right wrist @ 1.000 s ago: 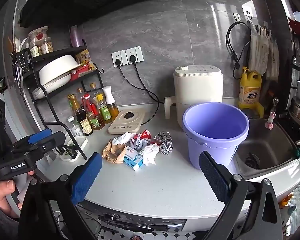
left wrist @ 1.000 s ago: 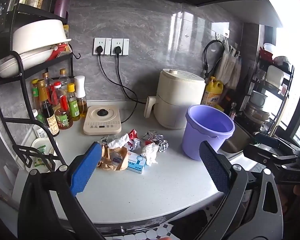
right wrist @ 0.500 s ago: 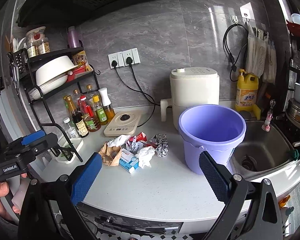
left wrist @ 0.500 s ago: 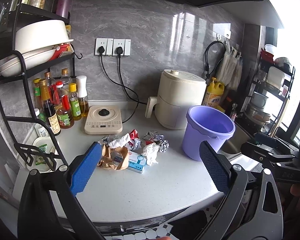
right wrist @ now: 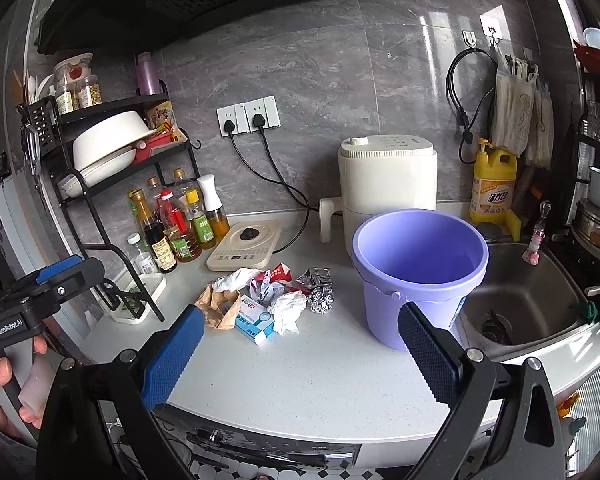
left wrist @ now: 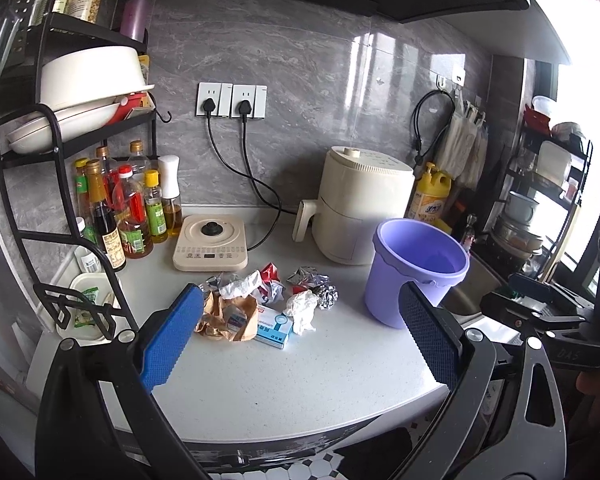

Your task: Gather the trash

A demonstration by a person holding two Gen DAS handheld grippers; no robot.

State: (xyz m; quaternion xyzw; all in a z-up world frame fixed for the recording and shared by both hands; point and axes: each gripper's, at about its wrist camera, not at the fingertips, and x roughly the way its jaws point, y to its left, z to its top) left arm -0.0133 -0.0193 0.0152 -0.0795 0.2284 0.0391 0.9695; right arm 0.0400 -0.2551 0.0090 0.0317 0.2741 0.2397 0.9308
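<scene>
Purple plastic bucket (right wrist: 420,268) stands empty at centre right of the frame on the white bench (right wrist: 320,372); no item is collected yet. All trash (right wrist: 266,296), namely crumpled foil, tissue, a brown paper bag and a small blue box, lies heaped just left of the bucket. Left gripper (left wrist: 300,344) and right gripper (right wrist: 300,352) both hover at the bench's near edge, jaws spread wide and holding nothing, with the heap well beyond their fingertips.

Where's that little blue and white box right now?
The blue and white box lies flat on the counter at the near edge of the trash pile, between brown paper and crumpled white tissue, left of the purple bucket.
</scene>
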